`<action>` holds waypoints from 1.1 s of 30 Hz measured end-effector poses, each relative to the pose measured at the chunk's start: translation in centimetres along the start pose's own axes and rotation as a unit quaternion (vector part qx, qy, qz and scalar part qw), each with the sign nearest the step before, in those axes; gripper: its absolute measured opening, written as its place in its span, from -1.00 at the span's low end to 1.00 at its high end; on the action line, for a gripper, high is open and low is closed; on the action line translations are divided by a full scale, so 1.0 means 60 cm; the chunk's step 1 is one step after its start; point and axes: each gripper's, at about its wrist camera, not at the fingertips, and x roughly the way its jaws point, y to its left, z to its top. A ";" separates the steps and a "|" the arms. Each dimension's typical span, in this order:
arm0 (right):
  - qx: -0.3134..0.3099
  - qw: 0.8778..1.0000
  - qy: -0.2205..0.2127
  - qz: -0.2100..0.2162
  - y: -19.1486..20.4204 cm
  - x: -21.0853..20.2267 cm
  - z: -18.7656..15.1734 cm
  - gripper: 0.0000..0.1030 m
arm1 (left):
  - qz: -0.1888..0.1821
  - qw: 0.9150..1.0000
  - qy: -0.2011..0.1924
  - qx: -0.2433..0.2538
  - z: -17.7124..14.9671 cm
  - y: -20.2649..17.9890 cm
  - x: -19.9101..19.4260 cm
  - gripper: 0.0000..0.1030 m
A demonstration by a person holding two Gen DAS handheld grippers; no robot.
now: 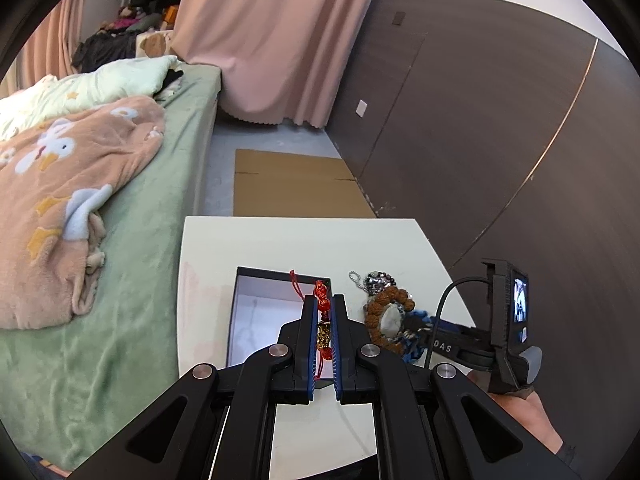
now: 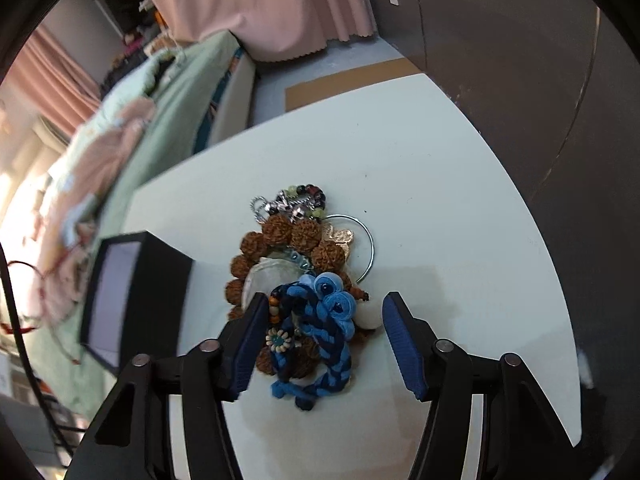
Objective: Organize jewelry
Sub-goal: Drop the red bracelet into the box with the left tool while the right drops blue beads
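Observation:
My left gripper (image 1: 324, 320) is shut on a red cord bracelet with gold beads (image 1: 323, 330) and holds it above the open black box (image 1: 256, 316) on the white table (image 1: 304, 244). My right gripper (image 2: 324, 320) is open, its jaws on either side of a blue braided bracelet (image 2: 320, 344) that lies on a pile of jewelry. The pile also holds a brown seed-bead bracelet (image 2: 280, 236), a dark bead string (image 2: 308, 196) and a thin metal ring (image 2: 370, 248). The pile shows in the left wrist view (image 1: 386, 312) too, right of the box.
The box (image 2: 132, 300) stands left of the pile. A bed with a green sheet (image 1: 132, 320) and a pink blanket (image 1: 68, 200) borders the table's left side. A dark wall panel (image 1: 500, 140) runs on the right. Cardboard (image 1: 296, 184) lies on the floor beyond.

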 end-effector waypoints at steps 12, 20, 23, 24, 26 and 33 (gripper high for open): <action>0.061 0.987 -0.039 0.144 -0.037 -0.050 -0.012 -0.64 | -0.014 0.999 0.016 -0.029 0.007 0.023 0.021 -0.87; 0.059 0.962 -0.075 0.255 0.022 -0.077 0.000 -0.64 | -0.013 0.998 0.024 -0.057 0.004 0.043 0.028 0.35; 0.044 0.957 -0.073 0.279 0.058 -0.078 0.005 -0.64 | -0.001 0.998 0.017 -0.062 0.003 0.054 0.018 0.37; 0.037 0.955 -0.071 0.284 0.073 -0.078 0.007 -0.64 | 0.002 0.998 0.017 -0.064 0.003 0.059 0.015 0.37; 0.028 0.953 -0.068 0.293 0.095 -0.076 0.009 -0.64 | 0.004 0.997 0.014 -0.071 0.003 0.069 0.010 0.37; 0.018 0.948 -0.028 0.315 0.157 -0.043 0.023 -0.37 | 0.017 0.997 0.002 -0.081 0.002 0.090 -0.009 0.37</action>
